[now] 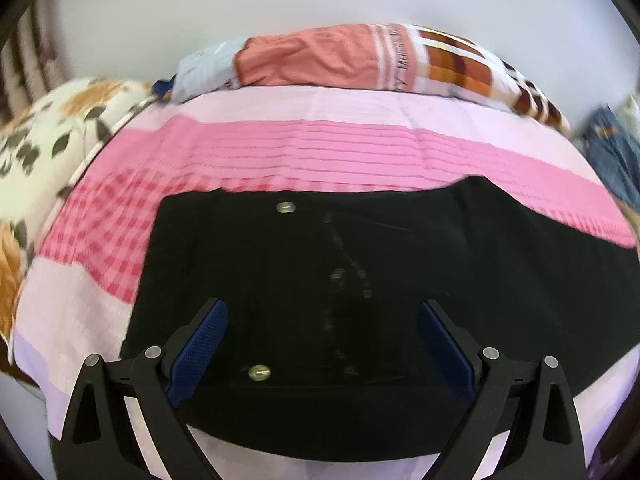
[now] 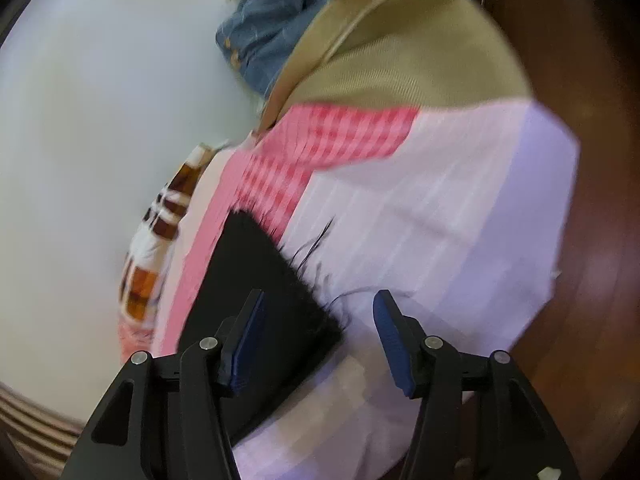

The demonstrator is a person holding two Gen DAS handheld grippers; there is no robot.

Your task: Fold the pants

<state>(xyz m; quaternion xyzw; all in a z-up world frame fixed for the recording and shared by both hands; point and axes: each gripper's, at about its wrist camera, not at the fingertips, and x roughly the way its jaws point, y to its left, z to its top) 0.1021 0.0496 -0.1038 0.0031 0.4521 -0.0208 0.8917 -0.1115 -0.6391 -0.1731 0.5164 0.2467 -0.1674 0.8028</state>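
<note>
**Bed with pink cover, pants laid flat**

A bed [image 1: 360, 148] carries everything, spread with a cover banded in pale lilac, striped pink and red-pink check. Black pants [image 1: 360, 280] lie flat on the cover, two metal buttons showing; in the right wrist view their frayed hem [image 2: 304, 276] rests on the pale band. At the far edge lie a salmon and plaid pillow [image 1: 360, 56] and a floral quilt [image 1: 52, 136]. Jeans [image 2: 264, 40] lie at one end, beside tan cloth [image 2: 400, 48].
</note>
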